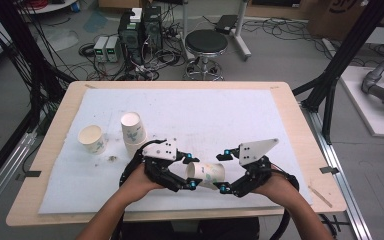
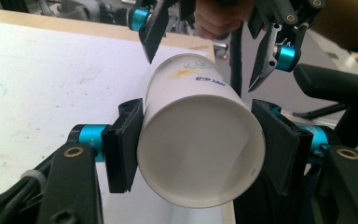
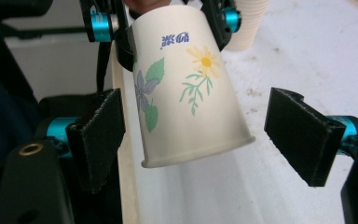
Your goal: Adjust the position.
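We hold a paper cup (image 1: 206, 173) level between our two grippers, just above the near edge of the table (image 1: 300, 125). The left gripper (image 1: 189, 172) is clenched on the cup near its open mouth: in the left gripper view the two black pads (image 2: 126, 144) press on the rim (image 2: 200, 151) from either side, and the white inside of the cup faces that camera.

The right gripper (image 1: 224, 170) has let go. In the right gripper view its pads (image 3: 100, 135) stand wide on either side of the cup's base end (image 3: 198, 151) with a clear gap on the far side (on the near side the pad looks very close to the wall, and we cannot tell whether it brushes it). The cup's printed flower (image 3: 204, 60) and leaves show there, with the left gripper's jaws just beyond them, at the cup's other end.

Beyond the left gripper, on the white sheet (image 1: 205, 110), stands a stack (image 1: 134, 132) of upright cups, and farther out to that gripper's outer side a single upright cup (image 1: 91, 138). A small speck of debris (image 1: 112, 158) lies between the single cup and the left gripper.
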`<state>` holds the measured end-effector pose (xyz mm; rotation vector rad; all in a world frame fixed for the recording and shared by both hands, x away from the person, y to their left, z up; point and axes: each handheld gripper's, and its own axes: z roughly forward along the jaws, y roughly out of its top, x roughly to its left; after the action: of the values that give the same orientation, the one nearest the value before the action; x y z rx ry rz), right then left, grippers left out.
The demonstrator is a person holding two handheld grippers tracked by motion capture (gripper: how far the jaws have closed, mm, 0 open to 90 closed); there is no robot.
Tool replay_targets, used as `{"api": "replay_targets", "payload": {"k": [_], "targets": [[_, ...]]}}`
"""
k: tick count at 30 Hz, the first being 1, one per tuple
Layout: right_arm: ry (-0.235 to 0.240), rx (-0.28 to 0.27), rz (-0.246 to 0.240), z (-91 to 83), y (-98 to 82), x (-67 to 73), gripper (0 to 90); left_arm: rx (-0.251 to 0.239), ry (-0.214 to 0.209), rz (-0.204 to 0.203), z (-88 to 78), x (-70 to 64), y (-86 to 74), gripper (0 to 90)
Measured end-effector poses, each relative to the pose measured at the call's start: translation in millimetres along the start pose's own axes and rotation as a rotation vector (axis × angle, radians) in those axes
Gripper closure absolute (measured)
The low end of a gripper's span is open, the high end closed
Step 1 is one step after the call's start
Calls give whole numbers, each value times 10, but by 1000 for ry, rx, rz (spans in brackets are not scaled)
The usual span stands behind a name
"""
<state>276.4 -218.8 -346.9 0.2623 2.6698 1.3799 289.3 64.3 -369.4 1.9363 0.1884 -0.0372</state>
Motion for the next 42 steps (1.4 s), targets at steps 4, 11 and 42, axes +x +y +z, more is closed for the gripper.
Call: {"api": "replay_targets", "payload": {"k": [4,11,42], "targets": [[-52,-61,33,-11,-105,15,208,-17,14,-9,-2,-3,-66,367],[-71,-186,81,-26,-308,50,203,-73,42,-21,-33,-9,-175,368],[68,-296,157,158,-643,39,206,-211,-26,-8,-34,-75,-259,368]]}}
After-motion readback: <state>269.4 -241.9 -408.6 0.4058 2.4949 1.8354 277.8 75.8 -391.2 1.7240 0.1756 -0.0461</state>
